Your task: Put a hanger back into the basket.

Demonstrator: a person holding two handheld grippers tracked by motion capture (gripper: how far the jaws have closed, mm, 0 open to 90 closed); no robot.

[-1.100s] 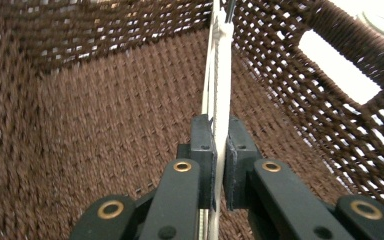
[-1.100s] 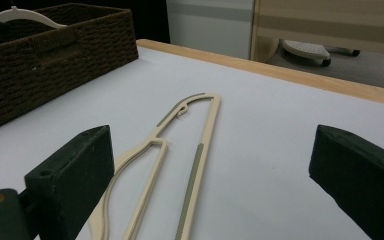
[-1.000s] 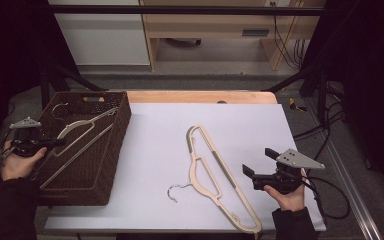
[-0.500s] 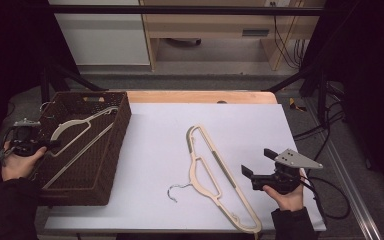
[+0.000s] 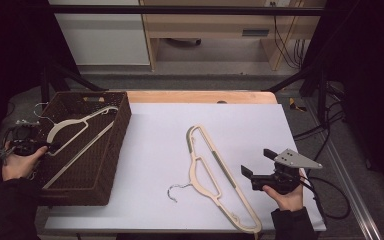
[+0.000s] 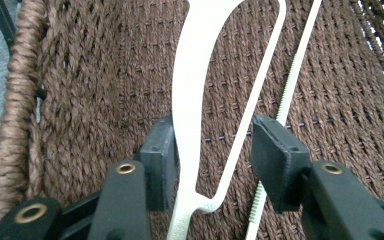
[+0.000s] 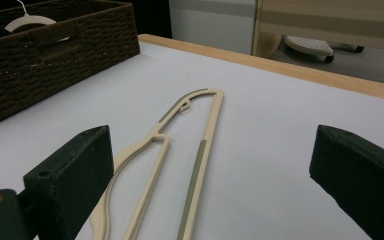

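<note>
High view: left gripper (image 5: 36, 148) sitting at left rim of basket (image 5: 111, 150). Cream hanger (image 5: 75, 125) lying inside basket, at table's left edge. Second hanger (image 5: 215, 175) lying flat near table's front edge, just beside right gripper (image 5: 256, 167).

Left gripper view: jaws have just been opening, hanger (image 6: 200, 100) between them, pads (image 6: 275, 155) letting go. Looking thin, light, stiff, smooth; best holding thick arm.

Right gripper view: jaws spread wide, holding nothing.

Pale wooden furniture (image 5: 205, 30) stands behind the table (image 5: 155, 145).
</note>
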